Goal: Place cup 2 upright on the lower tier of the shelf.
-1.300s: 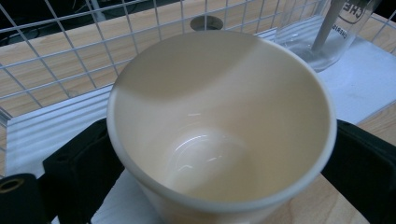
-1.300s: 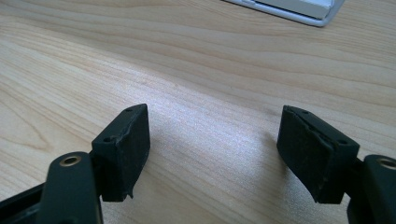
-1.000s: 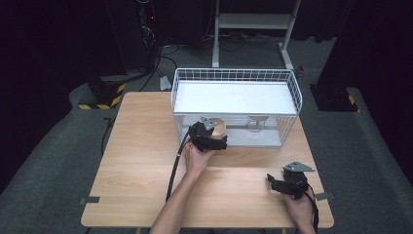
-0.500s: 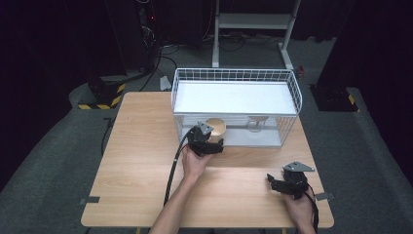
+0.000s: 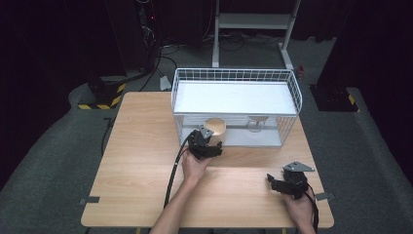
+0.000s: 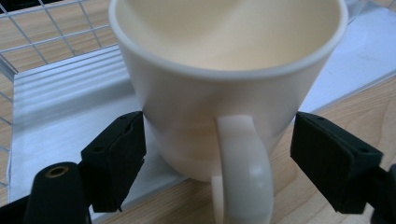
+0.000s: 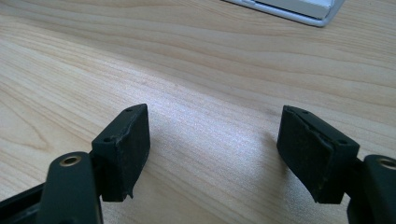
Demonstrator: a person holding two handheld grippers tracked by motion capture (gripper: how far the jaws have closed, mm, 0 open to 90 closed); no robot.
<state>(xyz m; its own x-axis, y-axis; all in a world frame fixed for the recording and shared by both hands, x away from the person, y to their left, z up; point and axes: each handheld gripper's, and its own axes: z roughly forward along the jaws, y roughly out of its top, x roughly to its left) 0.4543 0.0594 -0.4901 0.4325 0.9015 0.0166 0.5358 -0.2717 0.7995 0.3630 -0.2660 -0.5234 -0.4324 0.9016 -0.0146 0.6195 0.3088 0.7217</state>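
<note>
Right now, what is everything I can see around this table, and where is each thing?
Mug: one, cream, at the basket's near edge, handle toward the left gripper.
Wire basket: one, white, at the table's far side.
Table: one, light wood.
Stand: one, white, on the floor beyond the table.
Striped block: one, black and yellow, on the floor at far left.
Left gripper: one, black; its jaws have just been closing around the mug, left pad at its wall, right pad apart.
Right gripper: one, black, jaws open over bare wood, near right.
</note>
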